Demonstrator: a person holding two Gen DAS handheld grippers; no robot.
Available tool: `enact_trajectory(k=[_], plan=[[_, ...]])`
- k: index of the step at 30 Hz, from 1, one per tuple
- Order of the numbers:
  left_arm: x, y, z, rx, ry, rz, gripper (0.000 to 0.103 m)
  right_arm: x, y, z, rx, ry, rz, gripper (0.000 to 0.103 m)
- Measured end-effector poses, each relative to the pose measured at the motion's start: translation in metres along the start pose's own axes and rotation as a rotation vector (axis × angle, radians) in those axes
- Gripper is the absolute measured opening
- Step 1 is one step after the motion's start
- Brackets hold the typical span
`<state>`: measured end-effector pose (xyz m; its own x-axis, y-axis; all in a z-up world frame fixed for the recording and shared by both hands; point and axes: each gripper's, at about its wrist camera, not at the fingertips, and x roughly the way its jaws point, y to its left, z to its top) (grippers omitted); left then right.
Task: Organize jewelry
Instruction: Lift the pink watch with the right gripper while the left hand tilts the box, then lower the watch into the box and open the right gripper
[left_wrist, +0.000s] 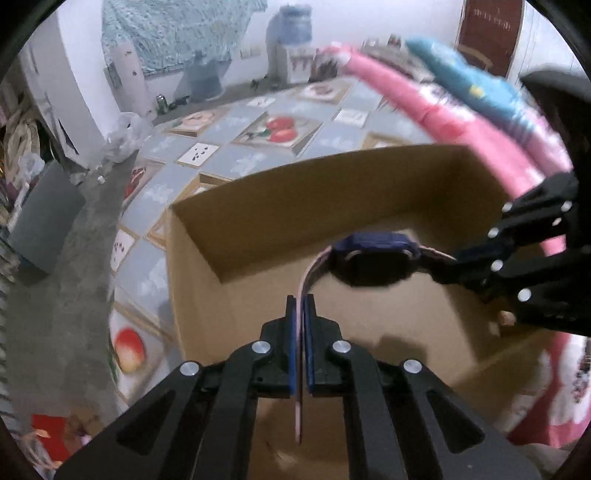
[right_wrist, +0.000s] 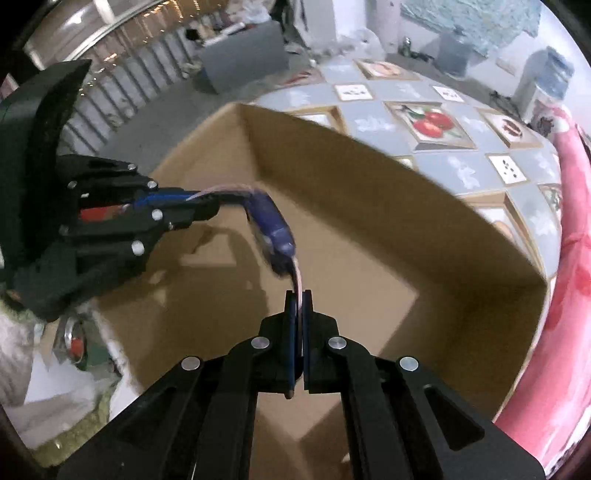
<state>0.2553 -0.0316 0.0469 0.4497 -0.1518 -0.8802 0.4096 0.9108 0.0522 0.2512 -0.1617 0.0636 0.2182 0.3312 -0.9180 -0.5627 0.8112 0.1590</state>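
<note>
Pinching one pale pink strap end between its blue-padded fingers, the black left gripper (left_wrist: 301, 306) points steeply down over an open brown cardboard box (left_wrist: 258, 206). Its jaws are pressed nearly together on the thin strap, whose tail hangs out below the pads. The strap runs up and to the right to the task's thing, a wristwatch with a dark blue square case and a black face (left_wrist: 373, 260), which hangs in the air above the box's bare floor, between the two grippers.

The black right gripper (right_wrist: 298, 299) grips the opposite pink strap end in the same way, jaws pressed together on it. In the right wrist view the watch (right_wrist: 273, 229) is seen edge-on and slightly blurred, curving from the right gripper's tips up to the left gripper (right_wrist: 199, 206) at the picture's left. In the left wrist view the right gripper (left_wrist: 448, 260) comes in from the right edge.

The box stands on a table covered with a grey-blue cloth printed with framed fruit pictures (left_wrist: 277, 129). Rolled pink and blue fabric (left_wrist: 454, 110) lies just beyond the box's far right side. A white water dispenser with a blue bottle (left_wrist: 295, 44) stands by the far wall.
</note>
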Motion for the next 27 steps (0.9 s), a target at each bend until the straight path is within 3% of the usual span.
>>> enact_trajectory(k=[2,4,6,11,17,22,27], plan=[[0.014,0.002,0.012,0.012,0.026,0.027,0.031,0.017,-0.010,0.013,0.039,0.024,-0.015,0.008],[0.019,0.002,0.020,0.019,0.013,0.048,0.043,0.027,-0.023,0.019,0.063,0.038,-0.037,0.012],[0.012,0.001,0.024,0.014,-0.023,0.047,0.049,0.030,-0.028,0.025,0.081,0.033,-0.063,0.024],[-0.020,0.004,0.022,0.012,-0.139,0.054,0.067,0.023,-0.020,0.032,0.042,-0.016,-0.086,0.026],[-0.064,0.029,-0.006,-0.091,-0.227,0.037,0.083,0.048,0.002,0.035,-0.003,0.074,0.006,0.026],[-0.097,0.057,-0.063,-0.234,-0.282,0.005,0.089,0.086,0.018,0.036,0.016,0.212,0.124,0.028],[-0.105,0.072,-0.122,-0.325,-0.289,0.015,0.089,0.108,0.009,0.048,0.102,0.178,0.050,0.026]])
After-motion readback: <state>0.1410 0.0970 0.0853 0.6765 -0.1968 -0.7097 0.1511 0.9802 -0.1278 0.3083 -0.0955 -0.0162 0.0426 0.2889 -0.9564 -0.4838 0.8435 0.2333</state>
